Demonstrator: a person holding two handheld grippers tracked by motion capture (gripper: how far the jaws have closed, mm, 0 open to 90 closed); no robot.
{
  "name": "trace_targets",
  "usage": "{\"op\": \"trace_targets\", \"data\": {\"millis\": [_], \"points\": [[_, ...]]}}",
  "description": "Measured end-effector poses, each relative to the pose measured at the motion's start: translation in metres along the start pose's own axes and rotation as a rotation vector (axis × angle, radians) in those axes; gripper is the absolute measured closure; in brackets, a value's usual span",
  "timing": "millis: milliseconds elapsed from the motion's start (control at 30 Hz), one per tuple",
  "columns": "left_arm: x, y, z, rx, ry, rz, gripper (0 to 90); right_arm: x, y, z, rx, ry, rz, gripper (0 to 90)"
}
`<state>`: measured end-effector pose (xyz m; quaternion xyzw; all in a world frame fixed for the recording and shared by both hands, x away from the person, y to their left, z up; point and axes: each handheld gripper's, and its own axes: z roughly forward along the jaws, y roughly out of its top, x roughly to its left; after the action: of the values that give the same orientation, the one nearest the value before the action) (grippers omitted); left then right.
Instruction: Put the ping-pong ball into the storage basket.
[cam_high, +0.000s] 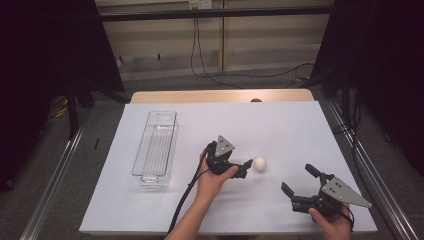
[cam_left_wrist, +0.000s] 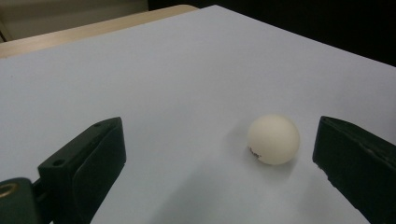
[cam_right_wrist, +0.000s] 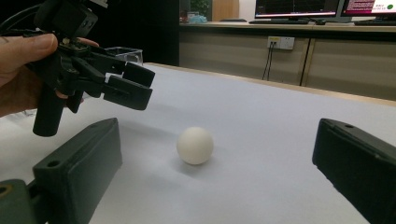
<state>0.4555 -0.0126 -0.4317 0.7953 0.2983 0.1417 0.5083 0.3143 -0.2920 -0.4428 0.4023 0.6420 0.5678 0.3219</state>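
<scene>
- Grey floor (cam_high: 60, 165) around the table
- Pale panelled wall (cam_high: 260, 40) with dangling black cables (cam_high: 200, 55)
- Lit monitors (cam_right_wrist: 322, 8) on a counter

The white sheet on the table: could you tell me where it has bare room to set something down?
The white sheet is bare across its far half beyond the ball, and along its right edge. The clear bin takes the left. It is crowded near the front, around the left gripper, ball and right gripper.

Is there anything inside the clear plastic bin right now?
The clear rectangular plastic bin looks empty: its ribbed floor shows through. The small white ball lies outside on the white table.
</scene>
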Motion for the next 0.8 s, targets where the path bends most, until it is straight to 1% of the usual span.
{"op": "trace_targets", "data": {"millis": [67,100,167,200,233,267,300,400,433,500,533,567,600,667,700,733,767,800], "points": [[-0.0003,0.0013,0.0002,0.005,0.001,0.002,2.9,0.0000,0.0000,0.0000,0.000,0.000,-0.001,0.9],[-0.0009,0.0016,0.0004,0.000,0.000,-0.004,2.9,0.0001,0.0001,-0.0001,-0.003,0.000,-0.001,1.0],[-0.0002,0.0015,0.0003,0.002,-0.007,0.008,2.9,-0.0002,0.0003,-0.0001,-0.008,-0.002,-0.004,1.0],[0.0004,0.0016,0.0002,0.008,-0.001,0.017,2.9,-0.0004,0.0001,-0.0003,-0.005,0.001,-0.006,1.0],[0.0000,0.0016,0.0007,0.002,0.000,0.009,2.9,0.0001,0.0001,-0.0002,-0.002,0.000,0.002,1.0],[0.0000,0.0020,0.0005,0.009,0.006,0.005,2.9,0.0001,0.0001,-0.0001,-0.001,0.000,0.002,0.9],[0.0000,0.0022,0.0010,0.004,0.005,0.002,2.9,0.0000,0.0002,-0.0001,-0.001,0.001,0.000,0.9],[-0.0001,0.0034,0.0015,0.012,0.004,0.018,2.9,0.0000,0.0003,-0.0001,-0.006,0.000,-0.003,1.0],[-0.0008,0.0032,0.0021,0.010,0.002,0.013,2.9,0.0003,0.0003,0.0002,-0.008,-0.004,0.005,1.0],[-0.0021,0.0028,0.0045,0.003,-0.010,0.004,2.9,-0.0003,-0.0001,0.0003,-0.002,-0.002,-0.002,1.0],[-0.0021,0.0029,0.0046,0.007,-0.008,0.009,2.9,-0.0003,-0.0001,0.0002,0.000,-0.004,-0.003,0.9],[-0.0032,0.0029,0.0048,0.010,-0.003,0.004,2.9,0.0000,-0.0001,0.0001,-0.002,-0.002,0.000,0.9],[-0.0031,0.0030,0.0055,0.007,-0.010,0.009,2.8,-0.0001,0.0002,-0.0002,-0.003,0.002,-0.002,1.0],[-0.0040,0.0037,0.0064,0.010,-0.009,0.008,2.8,0.0000,0.0002,-0.0002,-0.005,-0.001,-0.001,1.0],[-0.0039,0.0040,0.0067,0.006,-0.017,0.008,2.9,0.0001,0.0001,-0.0002,-0.002,0.000,0.003,1.0],[-0.0039,0.0047,0.0066,0.013,-0.011,0.015,2.9,-0.0001,0.0000,-0.0001,-0.001,-0.001,0.002,1.0],[-0.0042,0.0049,0.0073,0.007,-0.014,0.013,2.9,-0.0002,0.0000,0.0000,-0.001,0.000,0.001,1.0],[-0.0046,0.0053,0.0075,0.011,-0.013,0.013,2.9,-0.0003,0.0000,0.0002,-0.003,0.000,-0.002,0.9]]}}
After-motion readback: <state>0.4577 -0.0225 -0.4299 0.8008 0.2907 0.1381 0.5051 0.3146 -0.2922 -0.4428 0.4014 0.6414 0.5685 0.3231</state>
